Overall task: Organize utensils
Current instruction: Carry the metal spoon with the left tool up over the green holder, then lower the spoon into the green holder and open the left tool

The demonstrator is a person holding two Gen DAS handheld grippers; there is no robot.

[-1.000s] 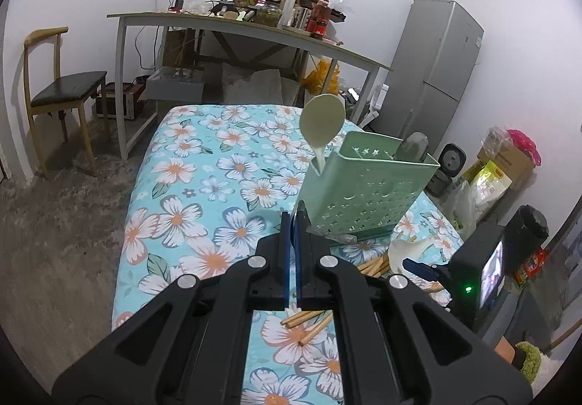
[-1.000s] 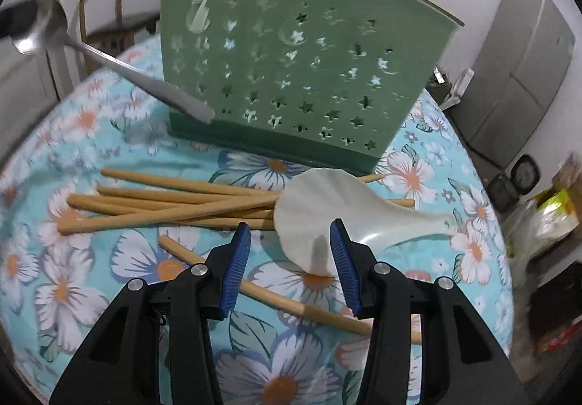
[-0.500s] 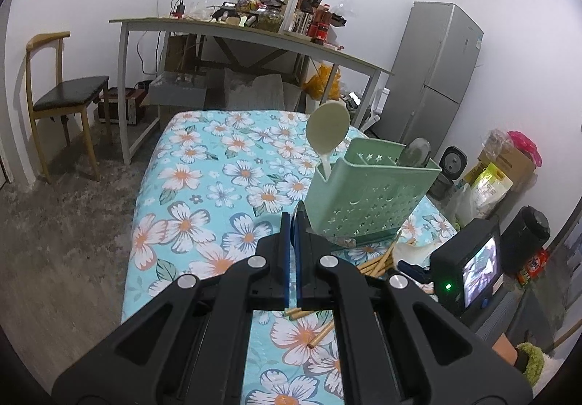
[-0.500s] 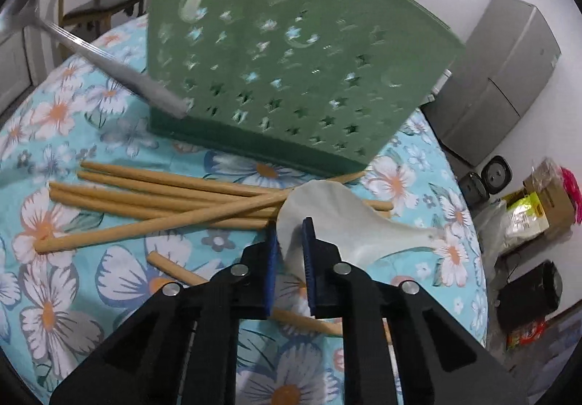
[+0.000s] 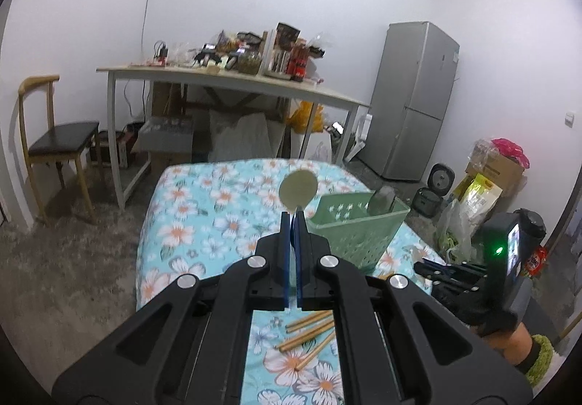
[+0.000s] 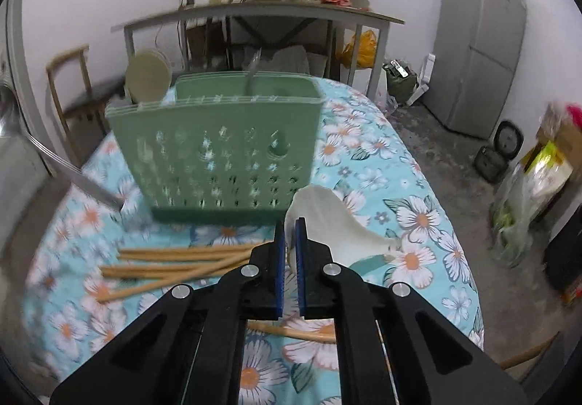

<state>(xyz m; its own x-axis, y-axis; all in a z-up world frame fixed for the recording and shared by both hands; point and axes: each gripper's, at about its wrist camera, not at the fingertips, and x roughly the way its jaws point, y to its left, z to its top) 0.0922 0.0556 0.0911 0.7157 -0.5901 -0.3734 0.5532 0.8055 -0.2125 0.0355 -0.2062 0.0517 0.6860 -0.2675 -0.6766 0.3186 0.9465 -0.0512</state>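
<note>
White plastic fills the closed jaws of the right hand-held gripper (image 6: 290, 236): they have just been closing and now clamp the bowl edge of a white spoon (image 6: 329, 219), its handle pointing right over the floral surface (image 6: 418, 223). The left hand-held gripper (image 5: 293, 223) is pressed together on the stem of a round cream spoon (image 5: 298, 187). A green perforated utensil holder (image 6: 225, 150) stands upright just beyond. Wooden chopsticks (image 6: 174, 265) lie loose in front of it.

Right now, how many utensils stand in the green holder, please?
2 in the green holder: a cream spoon at its left end, a grey utensil in the rear compartment; shorter ones may be hidden.
</note>
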